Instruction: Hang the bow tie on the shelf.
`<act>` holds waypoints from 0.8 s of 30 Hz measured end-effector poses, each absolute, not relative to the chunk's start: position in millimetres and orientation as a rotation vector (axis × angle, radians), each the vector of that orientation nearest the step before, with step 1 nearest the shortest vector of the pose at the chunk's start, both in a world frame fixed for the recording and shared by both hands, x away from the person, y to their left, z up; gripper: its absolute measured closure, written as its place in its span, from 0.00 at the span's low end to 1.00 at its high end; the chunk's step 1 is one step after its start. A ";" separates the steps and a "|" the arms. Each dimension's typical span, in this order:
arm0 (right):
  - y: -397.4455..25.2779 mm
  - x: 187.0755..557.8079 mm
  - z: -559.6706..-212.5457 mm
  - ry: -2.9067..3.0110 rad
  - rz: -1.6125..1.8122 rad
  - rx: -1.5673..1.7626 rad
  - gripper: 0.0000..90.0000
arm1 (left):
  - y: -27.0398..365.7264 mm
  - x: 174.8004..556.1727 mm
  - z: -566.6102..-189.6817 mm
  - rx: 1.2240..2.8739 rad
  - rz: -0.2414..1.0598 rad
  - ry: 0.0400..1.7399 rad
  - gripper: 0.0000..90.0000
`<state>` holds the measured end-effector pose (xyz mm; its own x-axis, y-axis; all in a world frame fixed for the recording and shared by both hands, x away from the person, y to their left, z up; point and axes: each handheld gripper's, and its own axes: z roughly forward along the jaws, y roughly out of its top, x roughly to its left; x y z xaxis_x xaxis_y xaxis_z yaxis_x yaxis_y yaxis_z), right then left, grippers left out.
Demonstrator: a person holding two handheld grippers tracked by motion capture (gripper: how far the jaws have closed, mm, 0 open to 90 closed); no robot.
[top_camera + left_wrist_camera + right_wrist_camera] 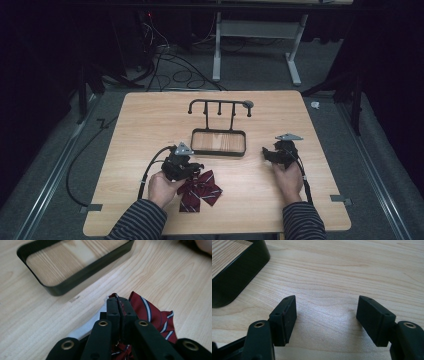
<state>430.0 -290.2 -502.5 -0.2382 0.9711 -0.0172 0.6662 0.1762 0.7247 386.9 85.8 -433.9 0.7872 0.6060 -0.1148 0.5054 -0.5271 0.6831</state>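
Left gripper (181,165), jaws clamped on the striped bow tie (201,190); black rack tray (218,151) at 1 o'clock. Right gripper (327,320), jaws apart and empty, farther away.

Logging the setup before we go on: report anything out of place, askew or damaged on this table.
Nothing looks damaged or spilled. The striped bow tie lies rumpled on the table, pinched in the shut left gripper, not on the hanger stand, which sits upright. The right gripper is open and holds nothing.
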 end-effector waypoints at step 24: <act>-290.3 429.9 -502.5 1.976 0.832 1.535 0.38 | 76.0 393.0 -375.4 2.149 0.209 0.686 0.98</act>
